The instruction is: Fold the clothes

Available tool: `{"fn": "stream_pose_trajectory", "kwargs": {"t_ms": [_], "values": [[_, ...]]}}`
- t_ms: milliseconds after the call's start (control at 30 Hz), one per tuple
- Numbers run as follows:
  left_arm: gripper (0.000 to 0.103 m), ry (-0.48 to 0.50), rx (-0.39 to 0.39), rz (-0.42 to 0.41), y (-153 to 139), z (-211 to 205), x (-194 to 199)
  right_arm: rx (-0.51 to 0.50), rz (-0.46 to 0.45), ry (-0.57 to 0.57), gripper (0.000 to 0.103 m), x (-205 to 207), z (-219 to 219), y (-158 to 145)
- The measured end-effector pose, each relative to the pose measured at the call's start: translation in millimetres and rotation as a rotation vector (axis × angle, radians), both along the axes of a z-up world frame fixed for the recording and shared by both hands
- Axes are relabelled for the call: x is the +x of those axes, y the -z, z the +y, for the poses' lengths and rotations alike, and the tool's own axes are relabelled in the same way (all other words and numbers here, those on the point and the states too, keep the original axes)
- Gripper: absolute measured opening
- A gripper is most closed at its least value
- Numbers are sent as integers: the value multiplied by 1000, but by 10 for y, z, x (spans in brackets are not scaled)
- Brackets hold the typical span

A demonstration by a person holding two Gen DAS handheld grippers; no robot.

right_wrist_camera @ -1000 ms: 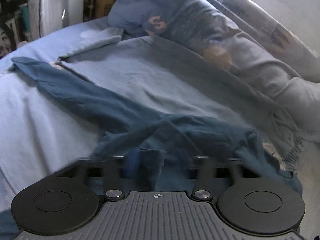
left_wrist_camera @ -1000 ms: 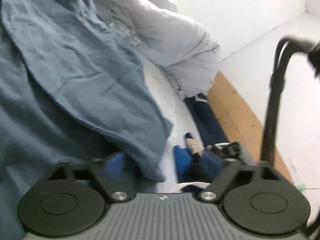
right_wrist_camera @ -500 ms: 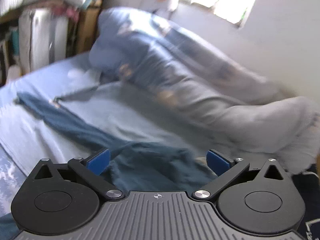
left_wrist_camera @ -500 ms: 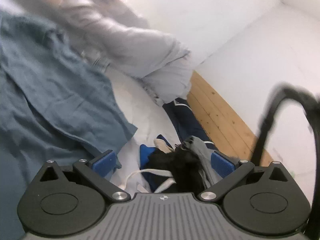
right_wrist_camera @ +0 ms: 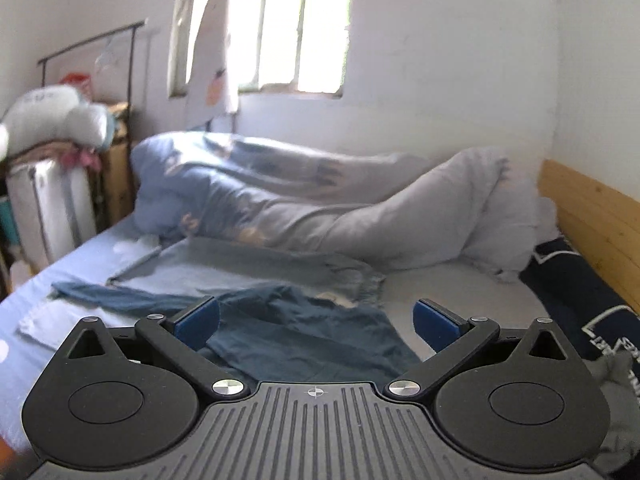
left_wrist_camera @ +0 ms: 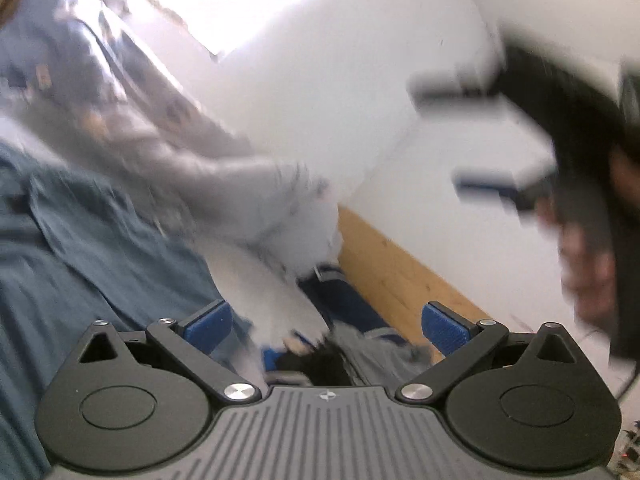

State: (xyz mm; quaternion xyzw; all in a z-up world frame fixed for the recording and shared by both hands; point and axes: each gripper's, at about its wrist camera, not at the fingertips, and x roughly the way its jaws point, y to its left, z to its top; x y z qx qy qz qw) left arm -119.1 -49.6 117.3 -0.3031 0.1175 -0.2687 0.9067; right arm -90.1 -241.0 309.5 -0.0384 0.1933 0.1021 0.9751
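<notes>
Bedroom, daylight through a barred window (right_wrist_camera: 288,24). Blue-sheeted bed (right_wrist_camera: 52,276) runs along a white wall, wooden board (right_wrist_camera: 592,216) at its far side.

Right gripper (right_wrist_camera: 316,322): blue-padded fingers (right_wrist_camera: 196,322) spread wide, nothing between them, raised above the mattress. Below and ahead of it, a dark teal garment (right_wrist_camera: 304,332) lies crumpled on the sheet, one long sleeve or leg trailing off to the left. Just behind it a lighter grey-blue cloth (right_wrist_camera: 256,268) is spread flatter, with a fringed edge towards the right. A rumpled grey duvet (right_wrist_camera: 400,216) is heaped along the wall behind both.

Left gripper (left_wrist_camera: 326,322): fingers (left_wrist_camera: 444,328) also wide apart, gripping nothing. Its view is badly smeared. The teal garment (left_wrist_camera: 100,248) fills the left side there; the duvet (left_wrist_camera: 224,176) sits above it. Beyond the open fingers, a jumble of dark and grey clothing (left_wrist_camera: 360,352) lies at the bed's end, near a navy piece with white lettering (right_wrist_camera: 580,292). Cannot tell the items apart in that pile.

Upper right of the left view: the other gripper (left_wrist_camera: 500,140) as a dark blur, with a hand (left_wrist_camera: 588,272) wrapped round its handle.

Left of the bed: white suitcase (right_wrist_camera: 48,208), plush toy (right_wrist_camera: 48,116) on top of stacked things, clothes rail (right_wrist_camera: 92,44) behind
</notes>
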Motion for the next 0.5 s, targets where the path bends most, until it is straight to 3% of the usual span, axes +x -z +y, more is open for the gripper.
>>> {"fn": "stream_pose_trajectory", "kwargs": {"t_ms": [100, 200, 500], "values": [[103, -104, 36, -45, -43, 355, 15, 20, -82, -16, 103, -123, 43, 172], [103, -228, 41, -38, 0, 763, 125, 21, -140, -41, 103, -141, 191, 329], [103, -514, -149, 154, 344, 2057, 695, 15, -143, -159, 103, 407, 1098, 569]]}}
